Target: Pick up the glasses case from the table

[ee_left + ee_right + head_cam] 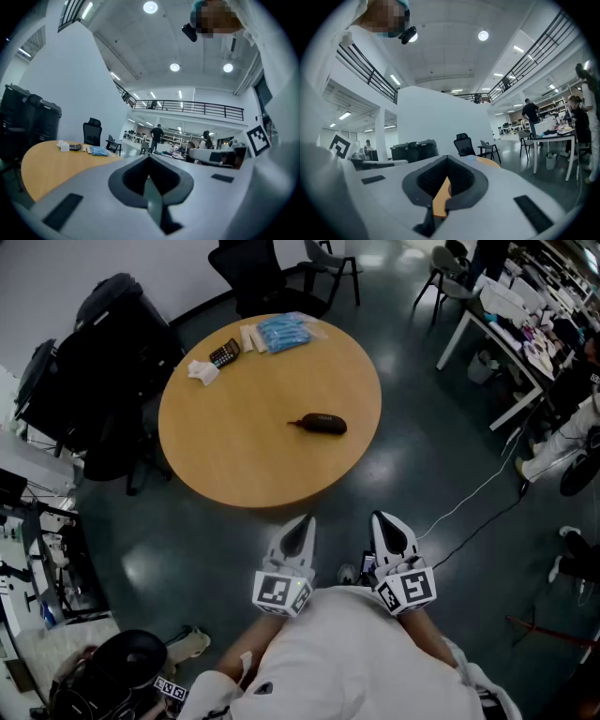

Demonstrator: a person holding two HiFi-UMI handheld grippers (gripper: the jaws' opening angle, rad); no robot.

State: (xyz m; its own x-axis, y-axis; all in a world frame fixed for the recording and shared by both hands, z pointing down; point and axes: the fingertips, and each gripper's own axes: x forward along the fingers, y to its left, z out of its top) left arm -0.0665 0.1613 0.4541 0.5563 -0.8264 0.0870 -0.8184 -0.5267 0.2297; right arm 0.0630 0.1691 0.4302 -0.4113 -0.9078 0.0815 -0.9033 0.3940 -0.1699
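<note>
The dark oval glasses case (319,424) lies alone near the middle of the round wooden table (234,456) in the head view. My left gripper (306,520) and right gripper (379,518) are held side by side close to my body, short of the table's near edge and well apart from the case. Both point level toward the table, and each has its jaws closed to a point with nothing between them. The left gripper view shows its own shut tip (149,157) and the table (42,166) at left, with the case hidden. In the right gripper view, the tip (447,158) hides the case too.
At the table's far side lie a calculator (224,352), a crumpled white tissue (202,371) and a blue packet (283,332). Black office chairs (253,273) stand behind, black cases (103,362) at left. A white desk (506,343) and a floor cable (478,502) are at right.
</note>
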